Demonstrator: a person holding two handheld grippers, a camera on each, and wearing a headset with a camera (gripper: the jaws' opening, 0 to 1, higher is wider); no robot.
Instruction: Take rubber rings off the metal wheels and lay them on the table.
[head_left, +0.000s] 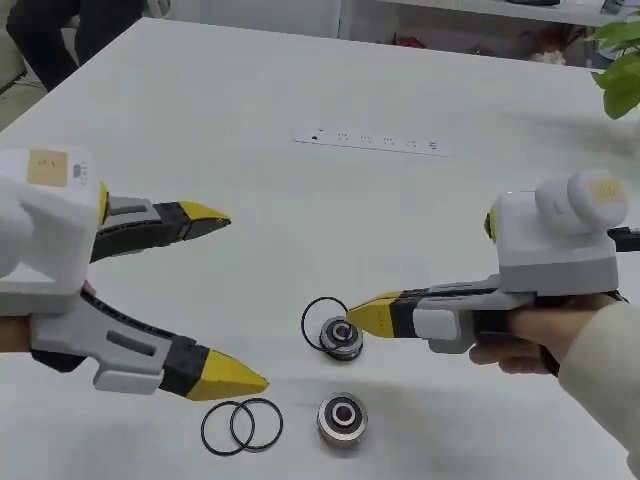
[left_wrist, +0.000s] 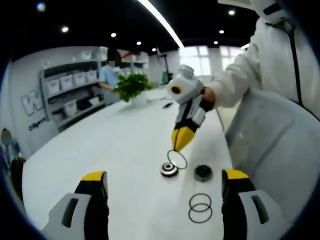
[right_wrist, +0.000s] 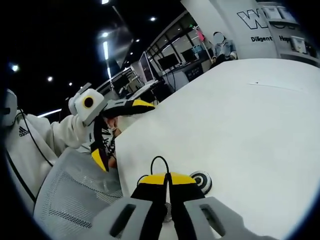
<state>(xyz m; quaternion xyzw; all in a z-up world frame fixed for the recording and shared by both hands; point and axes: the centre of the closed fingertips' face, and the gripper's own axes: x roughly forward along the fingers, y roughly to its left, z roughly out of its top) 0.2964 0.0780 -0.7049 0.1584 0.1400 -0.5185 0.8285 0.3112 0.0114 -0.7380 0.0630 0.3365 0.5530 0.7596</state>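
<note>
I count two metal wheels on the counter, three rubber rings, one white power strip and one leafy plant. I hold two hand-held grippers: one left hand-held gripper and one right hand-held gripper.

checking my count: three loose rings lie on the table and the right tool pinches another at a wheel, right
Not three: the head view shows two loose rings, overlapping, on the table. The rest holds: the right tool is shut on another ring at a wheel.
</note>
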